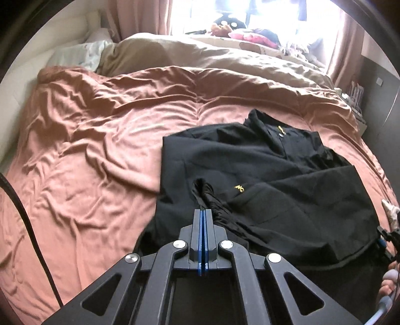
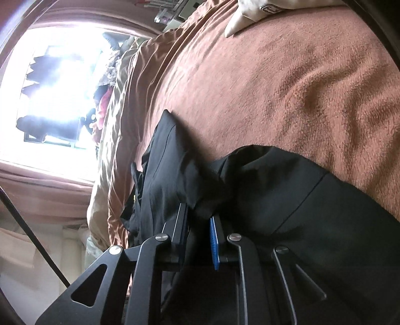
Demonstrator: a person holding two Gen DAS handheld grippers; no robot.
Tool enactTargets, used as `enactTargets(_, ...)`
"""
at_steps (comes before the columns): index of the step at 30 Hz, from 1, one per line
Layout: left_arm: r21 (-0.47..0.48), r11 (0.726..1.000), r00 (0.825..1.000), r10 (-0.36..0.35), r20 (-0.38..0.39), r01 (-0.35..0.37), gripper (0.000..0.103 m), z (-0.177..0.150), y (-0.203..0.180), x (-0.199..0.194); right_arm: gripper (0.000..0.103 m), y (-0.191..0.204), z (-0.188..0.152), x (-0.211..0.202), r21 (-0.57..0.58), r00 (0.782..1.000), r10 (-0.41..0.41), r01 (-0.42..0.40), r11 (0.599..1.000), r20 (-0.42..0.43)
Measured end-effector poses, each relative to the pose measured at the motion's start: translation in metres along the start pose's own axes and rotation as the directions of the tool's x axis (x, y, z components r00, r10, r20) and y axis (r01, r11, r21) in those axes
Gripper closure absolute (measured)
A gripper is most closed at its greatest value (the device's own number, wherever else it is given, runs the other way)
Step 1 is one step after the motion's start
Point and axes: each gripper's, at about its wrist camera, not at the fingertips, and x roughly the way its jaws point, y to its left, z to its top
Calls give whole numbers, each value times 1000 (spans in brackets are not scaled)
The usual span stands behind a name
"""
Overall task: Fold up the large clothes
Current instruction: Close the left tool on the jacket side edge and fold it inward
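A large black jacket (image 1: 270, 175) with small yellow logos lies partly folded on the brown bed cover (image 1: 100, 140), right of the middle. My left gripper (image 1: 203, 210) is shut on a bunched edge of the jacket near its hem and holds it just above the cloth. The right wrist view is rolled sideways. There my right gripper (image 2: 198, 212) has its jaws a little apart with a fold of the black jacket (image 2: 287, 200) between them. The fingertips are hidden in the cloth. The right gripper also shows at the right edge of the left wrist view (image 1: 387, 237).
A beige duvet (image 1: 200, 55) and a pale pillow (image 1: 75, 55) lie at the far side of the bed. Clothes and toys (image 1: 245, 30) are piled by the bright window. A white cloth (image 2: 252, 12) lies on the bed cover. A black cable (image 1: 30, 225) hangs at left.
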Motion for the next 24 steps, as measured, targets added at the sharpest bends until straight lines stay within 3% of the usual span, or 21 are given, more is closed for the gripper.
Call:
enactTargets(8,-7,1000,999,29,-18,-29,103,3,11,29,90,0,2,4,5,1000,-3,3,1000,20)
enactTargets(15,-31,998,988,47,-144,-52,103,-21,27,79,90,5,-2,6,12,1000,-27,27,1000,-2)
enactTargets(21,-16,997,989,73,-126,-76,103,-15,22,79,90,-11,4,-6,119,1000,18,-17,993,-7)
enactTargets(24,5,997,986,77,-149,-77,102,-13,20,77,90,-8,6,-27,120,999,-26,23,993,23)
